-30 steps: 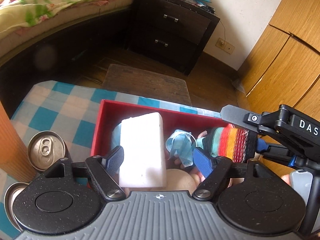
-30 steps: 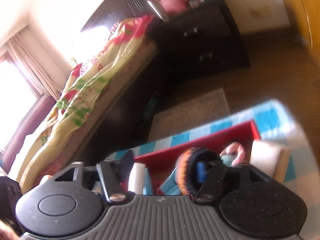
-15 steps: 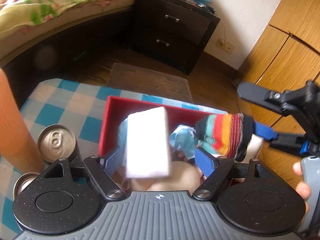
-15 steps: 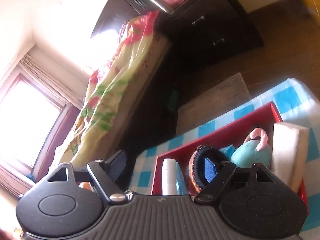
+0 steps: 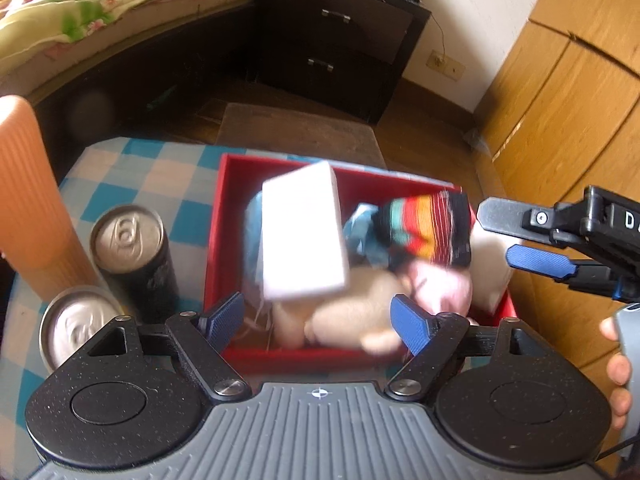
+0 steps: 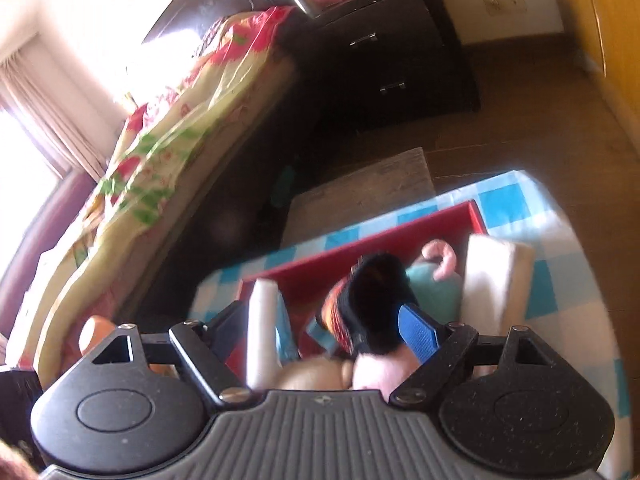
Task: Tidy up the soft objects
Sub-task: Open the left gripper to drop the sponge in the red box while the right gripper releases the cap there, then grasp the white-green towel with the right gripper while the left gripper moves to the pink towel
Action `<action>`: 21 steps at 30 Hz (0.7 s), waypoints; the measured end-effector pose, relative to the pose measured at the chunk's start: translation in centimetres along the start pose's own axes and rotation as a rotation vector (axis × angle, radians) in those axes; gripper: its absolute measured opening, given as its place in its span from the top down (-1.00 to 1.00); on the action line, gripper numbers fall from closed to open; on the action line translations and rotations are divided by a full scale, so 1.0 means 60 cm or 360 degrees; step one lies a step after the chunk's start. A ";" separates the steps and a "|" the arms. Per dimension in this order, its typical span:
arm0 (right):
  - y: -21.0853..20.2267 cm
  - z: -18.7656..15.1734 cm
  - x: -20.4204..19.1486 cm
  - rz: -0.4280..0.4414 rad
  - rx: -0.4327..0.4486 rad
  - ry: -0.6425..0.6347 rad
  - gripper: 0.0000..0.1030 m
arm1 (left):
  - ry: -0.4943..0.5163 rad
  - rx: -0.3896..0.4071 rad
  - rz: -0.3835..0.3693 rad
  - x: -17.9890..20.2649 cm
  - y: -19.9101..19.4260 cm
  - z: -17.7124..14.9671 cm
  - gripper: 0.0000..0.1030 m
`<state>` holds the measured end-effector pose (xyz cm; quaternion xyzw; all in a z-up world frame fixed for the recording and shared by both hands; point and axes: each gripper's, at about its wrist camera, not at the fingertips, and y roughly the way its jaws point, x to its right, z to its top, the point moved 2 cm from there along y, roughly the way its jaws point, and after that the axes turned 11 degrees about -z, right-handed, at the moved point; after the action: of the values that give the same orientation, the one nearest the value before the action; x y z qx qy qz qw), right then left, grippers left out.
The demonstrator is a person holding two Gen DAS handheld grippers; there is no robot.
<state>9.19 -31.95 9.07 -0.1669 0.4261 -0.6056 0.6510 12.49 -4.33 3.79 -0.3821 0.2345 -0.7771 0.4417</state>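
Two soft pieces are seen in the red box (image 5: pixel 224 240): white foam block (image 5: pixel 302 236) ahead between spread left gripper (image 5: pixel 318 320) fingers, unpinched, long axis pointing away; striped sock (image 6: pixel 370 300) beside the just-opening right gripper (image 6: pixel 324 332), apparently released.

This is a bedroom in a home. A bed (image 5: pixel 100 4) with a floral quilt fills the upper left of the left wrist view, and a dark nightstand (image 5: pixel 340 36) with two drawers stands beside it at top centre. Wooden wardrobe doors (image 5: pixel 560 92) line the right edge, above a wood floor with a small mat (image 5: pixel 296 132). In the right wrist view, curtains (image 6: pixel 44 112) hang at a bright window on the left.
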 end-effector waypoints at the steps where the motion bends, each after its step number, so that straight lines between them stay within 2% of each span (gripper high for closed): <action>1: -0.006 -0.011 -0.001 -0.0019 -0.0008 -0.0021 -0.21 | 0.0014 -0.0015 0.0004 0.001 -0.001 -0.008 -0.54; 7: -0.031 -0.105 0.013 -0.0126 -0.0120 -0.0134 -0.22 | 0.0049 -0.0146 0.0024 0.000 -0.013 -0.068 -0.55; 14: -0.029 -0.241 -0.009 -0.0250 -0.0295 -0.0451 -0.28 | -0.0015 -0.0146 0.0028 -0.011 -0.044 -0.097 -0.56; 21: 0.012 -0.297 -0.024 -0.0292 -0.0408 -0.0597 -0.30 | -0.0018 -0.0168 0.0035 -0.011 -0.048 -0.112 -0.56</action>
<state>-3.67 -25.13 -1.32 -0.3957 0.3541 -0.5616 0.6346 5.86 -2.16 1.53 -0.4067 0.2769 -0.7566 0.4307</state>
